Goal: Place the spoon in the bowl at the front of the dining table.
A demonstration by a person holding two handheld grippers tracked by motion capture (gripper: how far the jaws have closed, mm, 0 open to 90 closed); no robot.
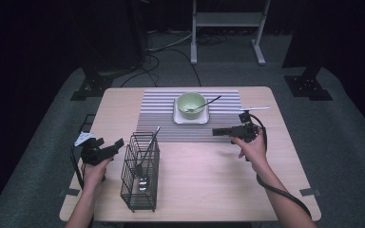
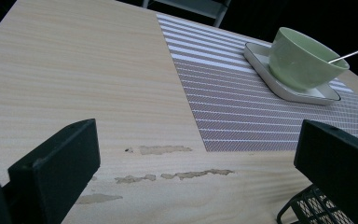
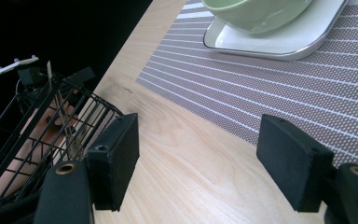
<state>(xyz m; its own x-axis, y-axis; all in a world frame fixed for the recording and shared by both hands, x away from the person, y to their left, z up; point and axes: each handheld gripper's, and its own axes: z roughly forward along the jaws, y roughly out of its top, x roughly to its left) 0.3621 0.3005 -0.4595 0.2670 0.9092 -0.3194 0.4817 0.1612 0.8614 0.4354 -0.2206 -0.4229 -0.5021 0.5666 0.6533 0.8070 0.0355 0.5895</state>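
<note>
A green bowl (image 1: 191, 103) sits on a white square plate (image 1: 190, 118) on a striped placemat (image 1: 161, 114). A metal spoon (image 1: 209, 102) rests in the bowl with its handle pointing right. A black wire basket (image 1: 140, 171) at the front left holds metal utensils (image 1: 147, 149). My left gripper (image 1: 114, 146) hovers open and empty just left of the basket. My right gripper (image 1: 217, 131) is open and empty over the placemat's front edge, below the plate. In the left gripper view the bowl (image 2: 303, 58) lies far ahead on the right. In the right gripper view the plate (image 3: 279, 42) is close ahead.
The wooden table (image 1: 209, 175) has bare room in front of the placemat between my hands. Worn patches (image 2: 168, 175) mark the wood by my left gripper. A metal stand (image 1: 228, 28) and cables lie on the floor beyond the table.
</note>
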